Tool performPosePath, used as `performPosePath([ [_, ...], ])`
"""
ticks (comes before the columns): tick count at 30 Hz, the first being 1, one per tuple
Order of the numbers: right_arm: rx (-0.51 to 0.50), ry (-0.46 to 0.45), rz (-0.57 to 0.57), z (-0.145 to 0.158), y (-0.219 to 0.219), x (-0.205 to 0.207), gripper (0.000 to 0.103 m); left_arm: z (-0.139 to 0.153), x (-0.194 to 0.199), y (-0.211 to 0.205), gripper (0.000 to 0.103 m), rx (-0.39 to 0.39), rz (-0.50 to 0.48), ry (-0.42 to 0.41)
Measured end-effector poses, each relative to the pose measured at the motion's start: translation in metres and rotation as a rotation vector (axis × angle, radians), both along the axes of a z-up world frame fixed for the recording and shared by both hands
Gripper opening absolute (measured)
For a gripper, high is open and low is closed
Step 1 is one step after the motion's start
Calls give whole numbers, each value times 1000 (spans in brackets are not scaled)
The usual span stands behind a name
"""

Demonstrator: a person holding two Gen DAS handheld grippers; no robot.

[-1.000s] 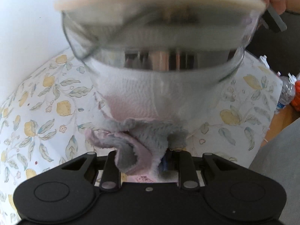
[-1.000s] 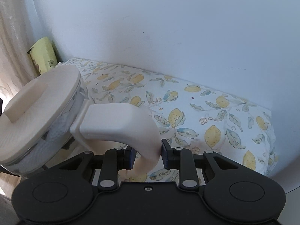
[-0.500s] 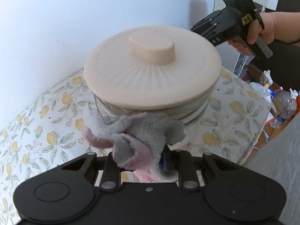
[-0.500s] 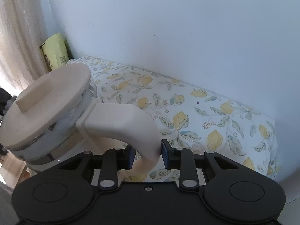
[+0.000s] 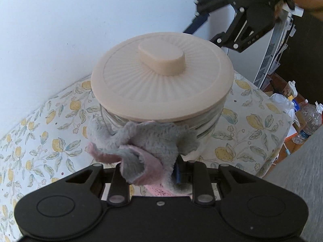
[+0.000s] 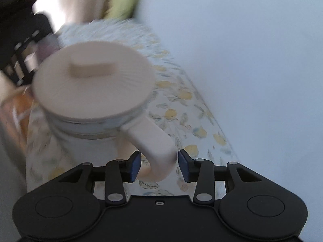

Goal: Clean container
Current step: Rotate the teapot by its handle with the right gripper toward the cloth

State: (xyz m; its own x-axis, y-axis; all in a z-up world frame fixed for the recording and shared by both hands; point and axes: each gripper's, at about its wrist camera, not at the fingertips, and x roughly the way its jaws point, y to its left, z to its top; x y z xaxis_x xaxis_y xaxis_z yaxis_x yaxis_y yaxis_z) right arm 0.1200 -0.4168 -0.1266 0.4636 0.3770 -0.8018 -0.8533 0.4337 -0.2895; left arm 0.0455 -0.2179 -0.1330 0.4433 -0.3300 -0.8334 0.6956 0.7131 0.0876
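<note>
Left gripper [image 5: 159,173] clenching cloth [image 5: 145,147], pressing it against jug [image 5: 161,80] just ahead for wiping. Right gripper [image 6: 159,165] opening; handle [image 6: 155,141] sitting between pads, untouched. Jug resting on tablecloth [image 5: 40,141], likely self-supporting.

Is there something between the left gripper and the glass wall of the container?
Only the cloth that the left gripper holds; it lies against the container just under the lid. Nothing else is visible there.
</note>
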Motion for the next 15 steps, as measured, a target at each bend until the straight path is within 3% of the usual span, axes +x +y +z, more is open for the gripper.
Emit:
performPosePath([
  [6,-190,12,183,6,31,6,52,-2,-3,-1,25,13,-16,-15],
  [11,-270,89,277,4,45,15,52,-3,-3,-2,25,5,1,-9],
  [15,-271,142,301,5,44,24,46,-5,-2,-1,25,3,1,-13],
])
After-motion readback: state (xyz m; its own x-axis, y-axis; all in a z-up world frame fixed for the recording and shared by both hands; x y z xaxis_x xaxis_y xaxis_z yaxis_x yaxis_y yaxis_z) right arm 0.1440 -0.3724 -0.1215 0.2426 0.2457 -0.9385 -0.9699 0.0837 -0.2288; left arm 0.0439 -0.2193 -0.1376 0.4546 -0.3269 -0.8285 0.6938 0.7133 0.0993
